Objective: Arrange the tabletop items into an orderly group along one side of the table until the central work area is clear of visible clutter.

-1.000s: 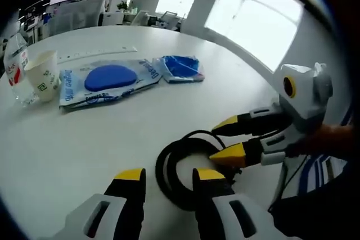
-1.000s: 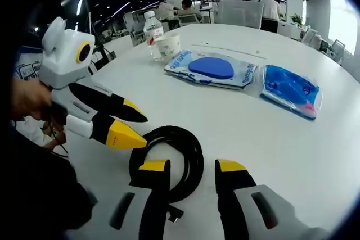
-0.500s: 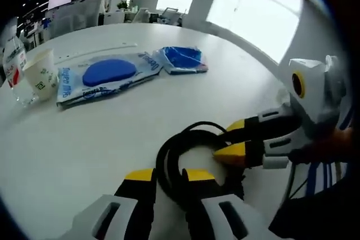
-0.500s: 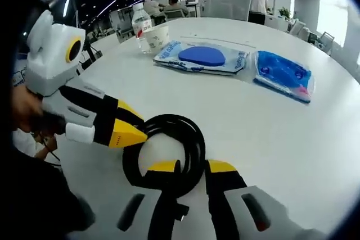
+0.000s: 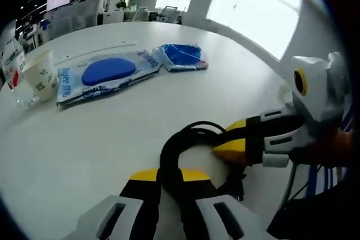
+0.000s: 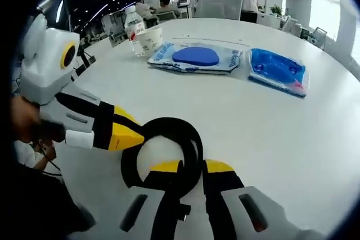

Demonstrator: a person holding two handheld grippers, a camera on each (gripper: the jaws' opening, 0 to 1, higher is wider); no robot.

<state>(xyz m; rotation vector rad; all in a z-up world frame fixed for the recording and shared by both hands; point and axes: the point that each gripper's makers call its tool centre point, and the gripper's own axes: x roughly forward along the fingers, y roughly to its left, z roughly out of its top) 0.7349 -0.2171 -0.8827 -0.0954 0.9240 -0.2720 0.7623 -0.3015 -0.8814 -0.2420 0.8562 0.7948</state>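
Both hand-held grippers clench the coiled black cable [image 5: 185,150] on the white tabletop [image 5: 112,133]: the left hand-held gripper [image 5: 169,175] at one side, the right hand-held gripper [image 6: 191,167] at the other.

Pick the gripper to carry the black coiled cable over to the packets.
Right, probably. The right gripper has its jaws shut on the black coiled cable at its near loop, and the clear packet with a blue oval pad lies straight ahead. The left gripper also clamps the coil, but from the side.
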